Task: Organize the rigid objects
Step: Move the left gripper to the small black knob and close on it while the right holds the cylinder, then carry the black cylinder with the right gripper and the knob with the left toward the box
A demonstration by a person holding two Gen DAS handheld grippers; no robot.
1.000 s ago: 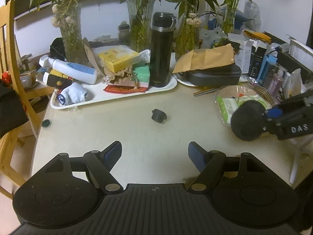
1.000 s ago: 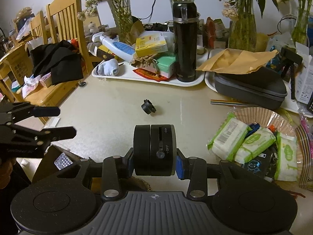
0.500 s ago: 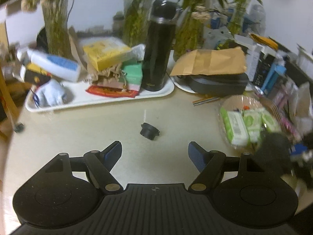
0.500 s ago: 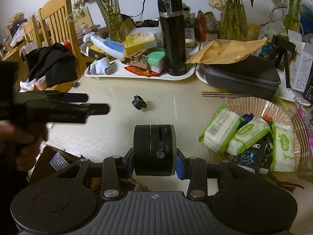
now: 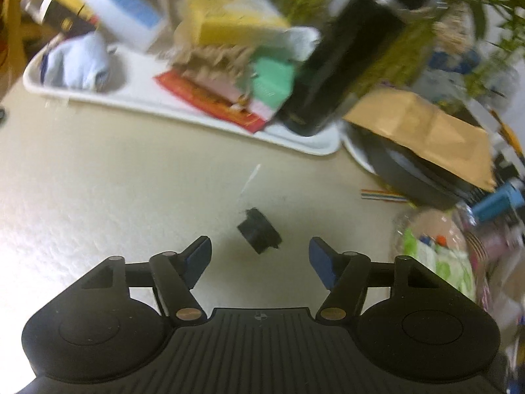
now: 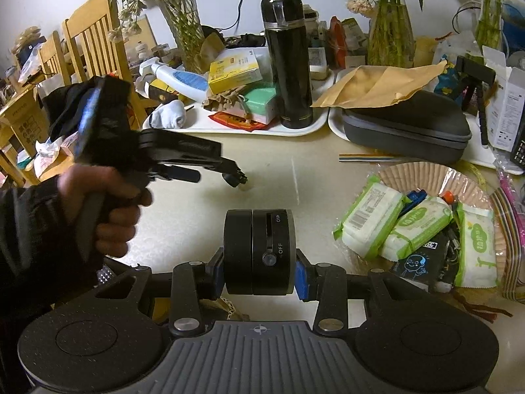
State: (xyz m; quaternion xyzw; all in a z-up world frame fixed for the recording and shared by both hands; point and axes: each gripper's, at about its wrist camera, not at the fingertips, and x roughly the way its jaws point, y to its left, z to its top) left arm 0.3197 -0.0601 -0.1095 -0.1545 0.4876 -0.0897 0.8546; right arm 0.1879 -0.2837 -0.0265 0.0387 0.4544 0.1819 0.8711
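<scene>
The left gripper (image 5: 259, 256) fills the bottom of the left wrist view, its jaws wide, blue rubber pads on matte black plastic arms. Just ahead of them, at frame centre and nearer the left pad's line than touching either, lies a small black cap (image 5: 260, 235), a stubby ribbed cylinder with a flared rim, tipped on its side on the pale, faintly pebbled surface (image 5: 115, 170). The background there is motion-blurred.

In the right wrist view, the right gripper (image 6: 259, 277) sits at lower centre with its jaws narrow and clamped on a black puck (image 6: 258, 252), a thick smooth disc in two halves, stood on edge, with a slider slot marked ON and OFF and a small round knob facing the camera. The blue pads press its flat faces.

At middle left of that view a bare hand (image 6: 108, 203) in a dark sleeve grips the other tool's handle; its black tips reach down to the surface near frame centre, and the cap is hidden behind them.

Across the top, a white plastic tray (image 6: 229, 128) carries a tall glossy black flask (image 6: 288, 62), upright, a yellow carton (image 6: 234, 70), a mint-green box (image 6: 261, 100) and a white squeeze bottle (image 6: 178, 78) lying flat. To the right a dark fabric-covered hard case (image 6: 405, 128) with rounded corners lies under a crumpled brown paper envelope (image 6: 377, 85). At right, soft green-and-white wipe packs (image 6: 370, 221) rest on a pleated paper-lined basket (image 6: 426, 172).
</scene>
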